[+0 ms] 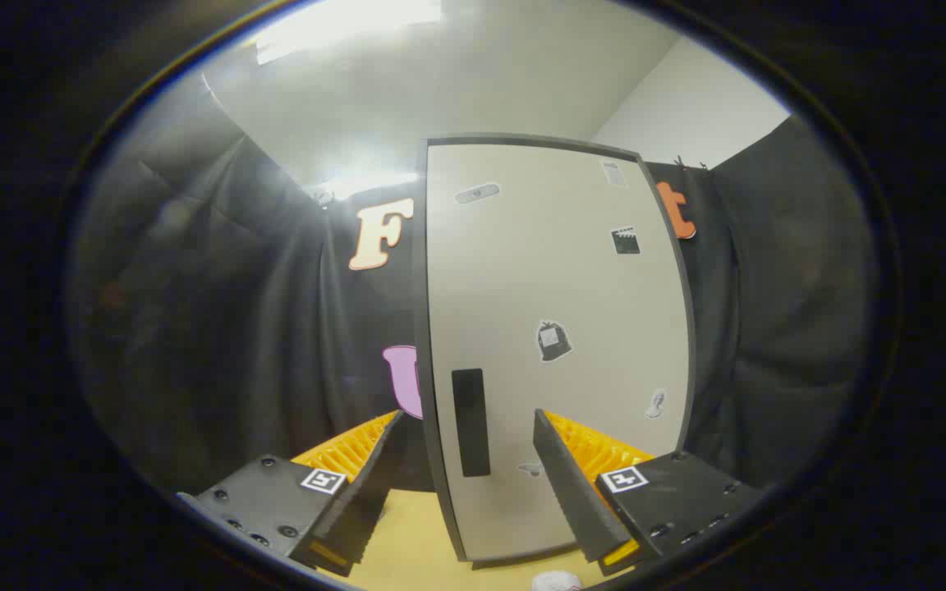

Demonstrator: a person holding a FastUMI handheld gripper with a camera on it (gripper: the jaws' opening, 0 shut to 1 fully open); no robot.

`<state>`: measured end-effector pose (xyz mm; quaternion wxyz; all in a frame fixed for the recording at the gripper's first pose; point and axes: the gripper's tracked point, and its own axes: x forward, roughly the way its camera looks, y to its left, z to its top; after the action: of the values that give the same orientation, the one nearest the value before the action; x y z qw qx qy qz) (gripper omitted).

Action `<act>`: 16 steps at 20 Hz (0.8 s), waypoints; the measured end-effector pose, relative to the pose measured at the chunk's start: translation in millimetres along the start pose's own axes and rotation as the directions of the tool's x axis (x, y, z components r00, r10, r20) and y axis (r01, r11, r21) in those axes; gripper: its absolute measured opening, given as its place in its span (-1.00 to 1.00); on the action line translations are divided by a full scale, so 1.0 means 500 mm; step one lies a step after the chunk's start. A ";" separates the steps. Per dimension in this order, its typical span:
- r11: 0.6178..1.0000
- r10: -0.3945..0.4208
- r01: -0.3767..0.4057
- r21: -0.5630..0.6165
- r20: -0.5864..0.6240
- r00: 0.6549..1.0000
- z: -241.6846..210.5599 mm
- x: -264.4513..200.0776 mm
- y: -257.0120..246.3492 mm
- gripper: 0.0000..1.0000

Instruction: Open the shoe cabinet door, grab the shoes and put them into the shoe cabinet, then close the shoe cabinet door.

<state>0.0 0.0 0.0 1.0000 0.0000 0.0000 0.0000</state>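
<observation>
The cabinet (555,345) stands upright on a pale wooden surface (407,546), against the black cloth wall. Its pale door (559,271) is shut and carries a few small stickers. Low on the door, near its left edge, sits a dark upright handle (470,422). The gripper (467,435) points straight at the cabinet with its fingers spread wide and nothing between them but air; the handle lies in the gap between the tips, just beyond them. A small white object (556,581) peeks in below the cabinet; I cannot tell what it is.
</observation>
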 end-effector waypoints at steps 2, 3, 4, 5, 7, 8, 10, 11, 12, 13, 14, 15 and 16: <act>1.000 0.007 -0.007 0.001 -0.002 1.000 -0.006 0.014 0.003 0.92; 1.000 0.011 -0.011 0.002 -0.003 1.000 -0.010 0.022 0.005 0.92; 1.000 0.014 -0.014 0.003 -0.003 1.000 -0.012 0.030 0.006 0.92; 1.000 0.016 -0.016 0.004 -0.005 1.000 -0.015 0.037 0.008 0.92; 1.000 0.018 -0.018 0.003 -0.007 1.000 -0.019 0.051 0.011 0.92; 1.000 0.019 -0.019 0.003 -0.007 1.000 -0.020 0.059 0.009 0.92; 1.000 0.019 -0.019 0.004 -0.008 1.000 -0.024 0.072 0.010 0.92; 1.000 0.018 -0.018 0.005 -0.011 1.000 -0.028 0.080 0.008 0.92; 1.000 0.017 -0.017 0.005 -0.014 1.000 -0.030 0.086 0.008 0.92; 1.000 0.016 -0.016 0.006 -0.015 1.000 -0.033 0.095 0.006 0.92; 1.000 0.016 -0.015 0.006 -0.016 1.000 -0.035 0.103 0.005 0.92; 1.000 0.015 -0.015 0.008 -0.020 1.000 -0.041 0.112 0.004 0.92; 1.000 0.016 -0.016 0.009 -0.027 1.000 -0.046 0.121 0.005 0.92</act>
<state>60.4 2.7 -23.1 0.9999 0.0042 0.0134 0.0079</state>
